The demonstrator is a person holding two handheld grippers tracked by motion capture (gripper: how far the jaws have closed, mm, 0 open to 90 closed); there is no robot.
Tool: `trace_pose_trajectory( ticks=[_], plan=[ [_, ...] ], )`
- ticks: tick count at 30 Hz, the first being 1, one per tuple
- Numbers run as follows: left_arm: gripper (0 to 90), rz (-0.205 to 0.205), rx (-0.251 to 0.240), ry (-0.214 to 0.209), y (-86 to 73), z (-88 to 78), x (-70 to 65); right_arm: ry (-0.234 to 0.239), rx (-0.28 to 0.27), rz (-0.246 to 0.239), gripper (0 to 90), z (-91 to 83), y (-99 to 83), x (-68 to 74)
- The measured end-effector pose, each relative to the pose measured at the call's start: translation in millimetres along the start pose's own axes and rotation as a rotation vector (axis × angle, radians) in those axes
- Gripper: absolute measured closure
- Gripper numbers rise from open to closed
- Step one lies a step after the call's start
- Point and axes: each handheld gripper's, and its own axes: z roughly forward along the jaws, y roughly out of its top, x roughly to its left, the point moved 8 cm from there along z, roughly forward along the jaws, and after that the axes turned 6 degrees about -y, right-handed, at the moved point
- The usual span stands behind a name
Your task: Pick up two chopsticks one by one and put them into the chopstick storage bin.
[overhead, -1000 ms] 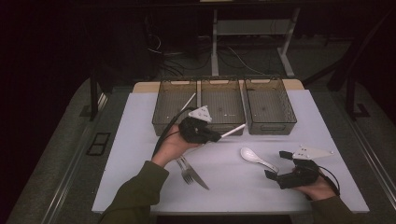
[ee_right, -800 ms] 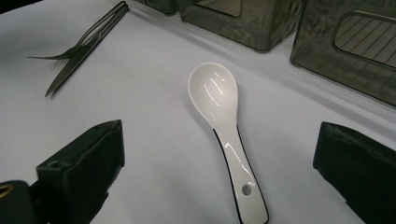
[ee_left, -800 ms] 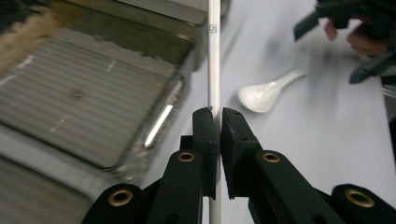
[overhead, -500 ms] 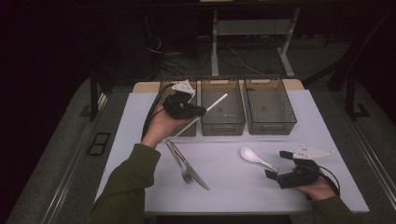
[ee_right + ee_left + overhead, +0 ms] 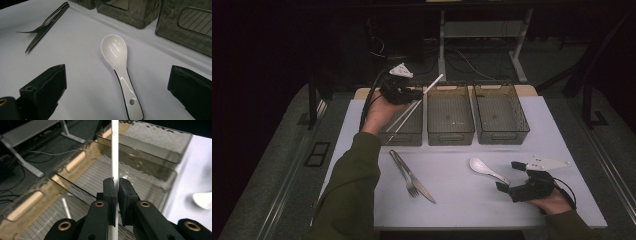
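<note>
Moved from mid-frame to the upper left of the high view, the left gripper (image 5: 412, 95) now holds a white chopstick (image 5: 424, 95) pinched in its jaws over the leftmost bin (image 5: 404, 136) — release is likely next. Right gripper (image 5: 510, 178) idles, jaws spread, beside the white spoon (image 5: 117, 60).

You will find no readable text, label, brand, number or sign here; the small dark mark on the white chopstick (image 5: 114, 150) is too blurred to read.
</note>
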Motion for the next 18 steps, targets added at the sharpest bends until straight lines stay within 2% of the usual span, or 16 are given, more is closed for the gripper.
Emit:
trace_pose_trajectory(
  ticks=[2,7,11,16,18],
  plan=[
    [83.6,0.0,-0.002,0.014,-3.0,2.2,6.7,0.0,-0.001,-0.001,2.0,0.1,0.0,-0.4],
    [83.6,-0.015,0.045,0.046,-21.0,5.1,22.8,0.002,-0.002,-0.001,2.0,-0.1,0.1,-0.2],
    [83.5,-0.075,0.049,0.065,-39.2,5.7,33.2,0.004,0.0,0.001,2.0,0.4,0.0,0.2],
    [83.5,-0.139,0.049,0.069,-62.3,10.3,41.0,0.003,-0.001,-0.004,2.0,1.0,-0.2,-0.1],
    [83.5,-0.152,0.076,0.074,-72.2,11.0,44.8,0.003,0.0,-0.005,2.0,1.1,-0.2,-0.1]
  ],
)
